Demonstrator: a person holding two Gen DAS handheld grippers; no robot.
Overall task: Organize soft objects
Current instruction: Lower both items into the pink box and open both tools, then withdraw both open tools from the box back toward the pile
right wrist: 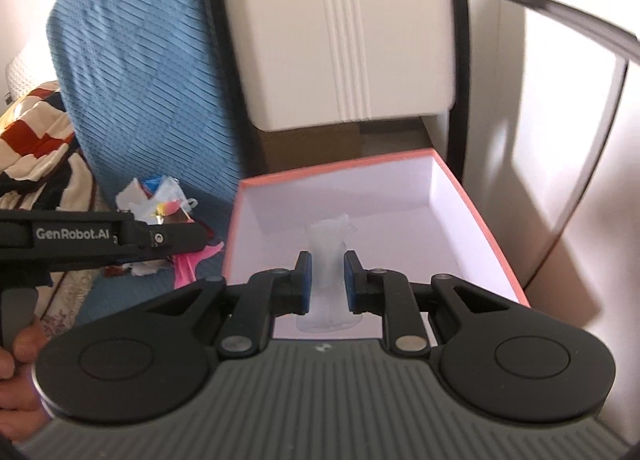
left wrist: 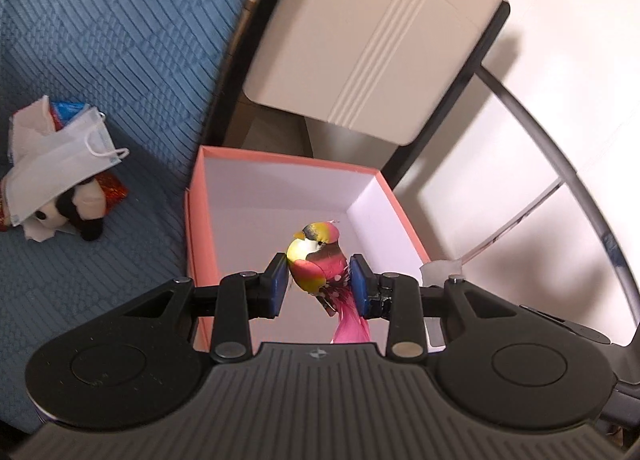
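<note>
A blue quilted cover (left wrist: 100, 39) is filling the left wrist view from nine to twelve o'clock. A beige ribbed panel (left wrist: 360, 39) is standing at one o'clock, behind the pink box (left wrist: 194, 227), whose white inside is lying open at centre. At nine o'clock a pile is resting on the cover: a white face mask (left wrist: 60, 155) draped over a panda plush (left wrist: 86, 211). The left gripper (left wrist: 320, 284) is pinching a small bird toy (left wrist: 316, 264) between its blue pads, pink tail hanging toward six o'clock, over the box's near edge. In the right wrist view the right gripper (right wrist: 325, 280) is squeezing narrowly on a crumpled translucent white piece (right wrist: 327, 256) above the box (right wrist: 480, 199) floor.
</note>
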